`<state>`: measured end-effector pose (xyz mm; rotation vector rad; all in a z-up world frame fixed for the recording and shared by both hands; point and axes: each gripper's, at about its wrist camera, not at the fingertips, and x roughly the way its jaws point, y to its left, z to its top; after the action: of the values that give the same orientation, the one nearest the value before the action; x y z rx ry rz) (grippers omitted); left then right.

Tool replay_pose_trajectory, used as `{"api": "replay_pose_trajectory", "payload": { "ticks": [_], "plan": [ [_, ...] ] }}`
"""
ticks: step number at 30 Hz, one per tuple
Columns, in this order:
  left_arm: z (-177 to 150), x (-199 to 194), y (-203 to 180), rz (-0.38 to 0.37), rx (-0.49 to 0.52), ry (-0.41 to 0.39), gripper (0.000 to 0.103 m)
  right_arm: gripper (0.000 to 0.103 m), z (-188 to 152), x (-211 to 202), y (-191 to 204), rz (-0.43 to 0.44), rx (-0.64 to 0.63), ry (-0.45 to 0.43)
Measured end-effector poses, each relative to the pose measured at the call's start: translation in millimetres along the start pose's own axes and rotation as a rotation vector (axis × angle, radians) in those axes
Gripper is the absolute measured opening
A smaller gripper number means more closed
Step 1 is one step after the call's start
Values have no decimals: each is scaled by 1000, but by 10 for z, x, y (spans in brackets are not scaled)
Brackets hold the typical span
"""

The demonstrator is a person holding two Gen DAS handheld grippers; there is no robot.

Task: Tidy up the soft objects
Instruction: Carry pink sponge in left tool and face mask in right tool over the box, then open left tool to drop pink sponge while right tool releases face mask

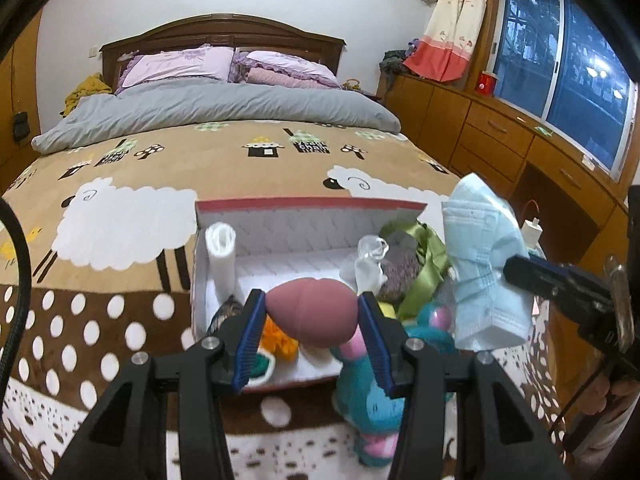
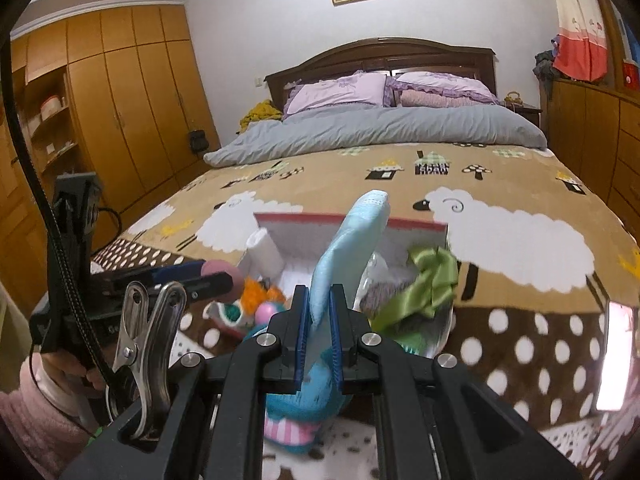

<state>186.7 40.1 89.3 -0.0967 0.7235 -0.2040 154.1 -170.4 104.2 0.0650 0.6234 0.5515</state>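
Note:
My left gripper point(image 1: 311, 298) is shut on a pink egg-shaped sponge point(image 1: 310, 316), held above the near edge of an open white-lined box point(image 1: 304, 228) with a red rim on the bed. My right gripper point(image 2: 319, 292) is shut on a folded light-blue face mask point(image 2: 352, 248) that stands up between its blue pads, just right of the box. Seen from the left wrist, the right gripper point(image 1: 516, 270) and the mask point(image 1: 480, 264) are at the right. From the right wrist, the left gripper point(image 2: 218, 278) with the sponge point(image 2: 220, 269) is at the left.
In or beside the box point(image 2: 416, 225) are a white roll point(image 1: 220, 256), a clear plastic piece point(image 1: 372, 252), a grey woolly lump point(image 1: 400, 274), a green ribbon point(image 1: 424, 272) and an orange pom point(image 1: 280, 340). A teal plush toy point(image 1: 376, 404) lies in front. A sleeved hand point(image 2: 60, 376) holds the left tool.

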Motion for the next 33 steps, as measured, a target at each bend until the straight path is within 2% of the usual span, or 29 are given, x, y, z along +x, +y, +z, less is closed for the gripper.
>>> {"api": "replay_pose_trajectory", "payload": {
  "ticks": [15,24,33],
  "plan": [
    [229,661,74,5,-15,45,50,12,272,589,-373,25,77,-10],
    [229,992,124,18,-32,80,50,12,158,977,-610,9,132,53],
    [144,1157,163,37,-39,110,51,12,51,1075,-754,-40,145,94]
  ]
}}
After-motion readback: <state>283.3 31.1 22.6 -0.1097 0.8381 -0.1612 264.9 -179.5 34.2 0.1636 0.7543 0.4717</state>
